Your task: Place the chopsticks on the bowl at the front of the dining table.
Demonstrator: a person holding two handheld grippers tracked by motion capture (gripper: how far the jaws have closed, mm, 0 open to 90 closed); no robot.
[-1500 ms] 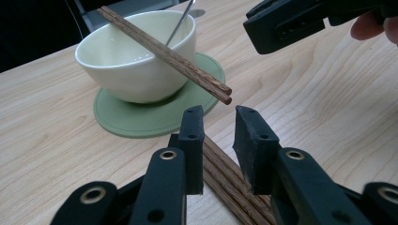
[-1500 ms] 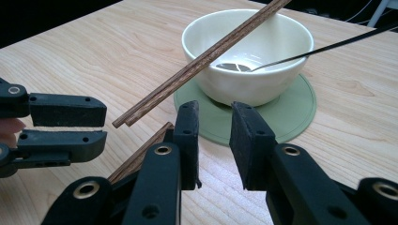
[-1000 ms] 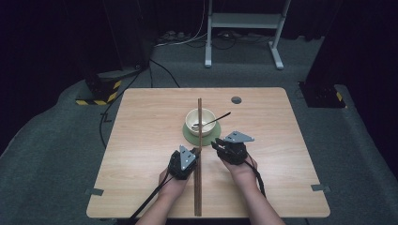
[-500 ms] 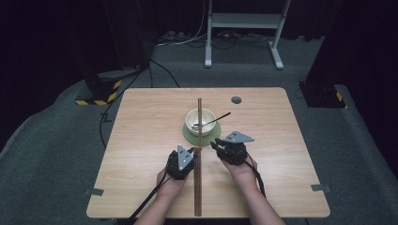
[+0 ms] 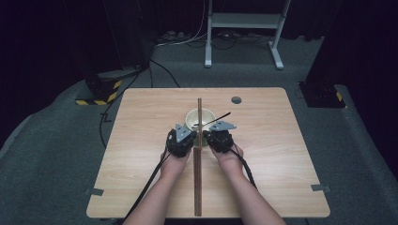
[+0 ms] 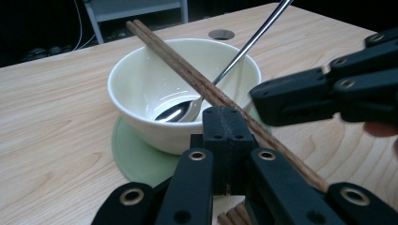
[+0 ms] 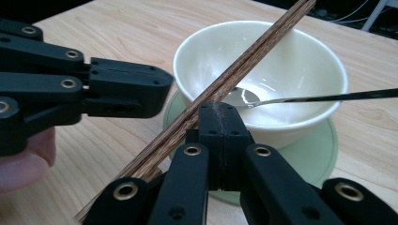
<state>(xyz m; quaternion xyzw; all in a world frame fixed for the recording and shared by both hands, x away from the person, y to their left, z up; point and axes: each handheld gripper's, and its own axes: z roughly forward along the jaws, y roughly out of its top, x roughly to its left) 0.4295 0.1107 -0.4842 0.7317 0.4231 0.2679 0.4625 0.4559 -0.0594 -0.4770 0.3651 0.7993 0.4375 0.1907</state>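
Observation:
A cream bowl (image 5: 192, 118) stands on a pale green coaster (image 6: 136, 159) at the table's middle, with a metal spoon (image 6: 180, 110) in it whose handle (image 5: 220, 116) points right. A pair of long wooden chopsticks (image 5: 198, 178) runs down the table's centre line and its far part lies across the bowl's rim (image 7: 263, 44). My left gripper (image 5: 189, 136) is just left of the chopsticks and my right gripper (image 5: 210, 137) just right of them, both at the bowl's near side. Both have just closed their jaws, and the pads (image 6: 228, 140) (image 7: 220, 136) meet with nothing between them.
A round hole (image 5: 236, 100) lies in the tabletop behind the bowl to the right. Bare wood (image 5: 141, 140) stretches left and right of the hands. A metal stand (image 5: 241, 28) and cables (image 5: 131, 84) are on the dark floor beyond the table.
Both hands have moved forward toward the bowl and inward, so the two grippers now flank the chopsticks closely. The bowl, spoon and chopsticks have not moved.

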